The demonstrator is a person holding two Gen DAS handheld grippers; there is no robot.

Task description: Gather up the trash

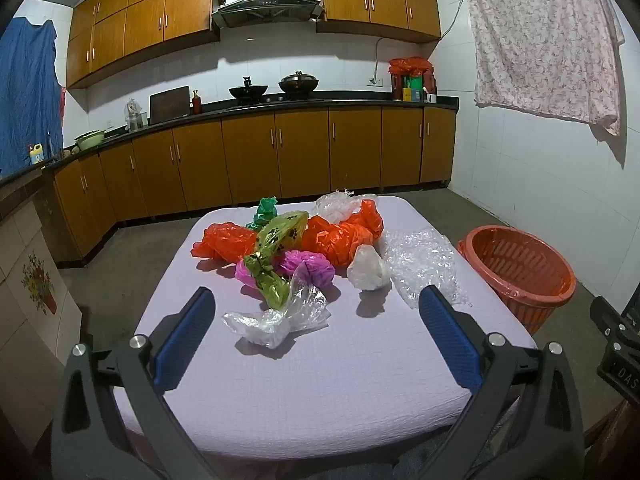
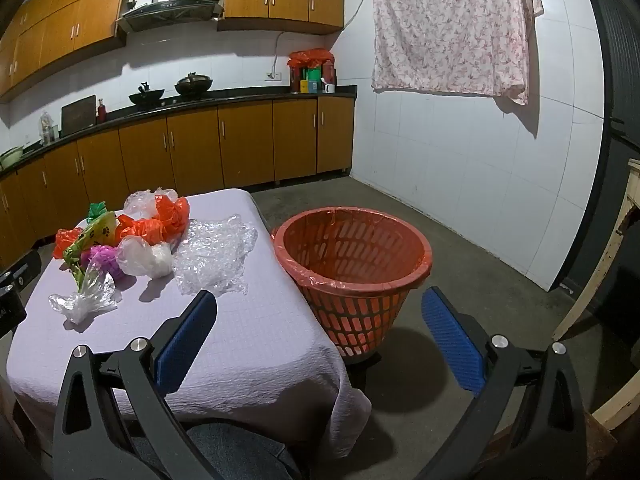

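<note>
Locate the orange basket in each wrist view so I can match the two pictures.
Left wrist view: the orange basket stands on the floor at the right, beyond the table's right edge, partly cut by the right finger.
Right wrist view: the basket sits near the middle, right of the table, between the open fingers.
Shared landmark: the sheet of bubble wrap lies on the table corner nearest the basket.

From my right gripper (image 2: 318, 304), jaws wide and empty, I see the orange basket (image 2: 352, 276) on the floor just right of the table (image 2: 248, 344), crumpled plastic bags (image 2: 132, 240) heaped left of the basket.
</note>
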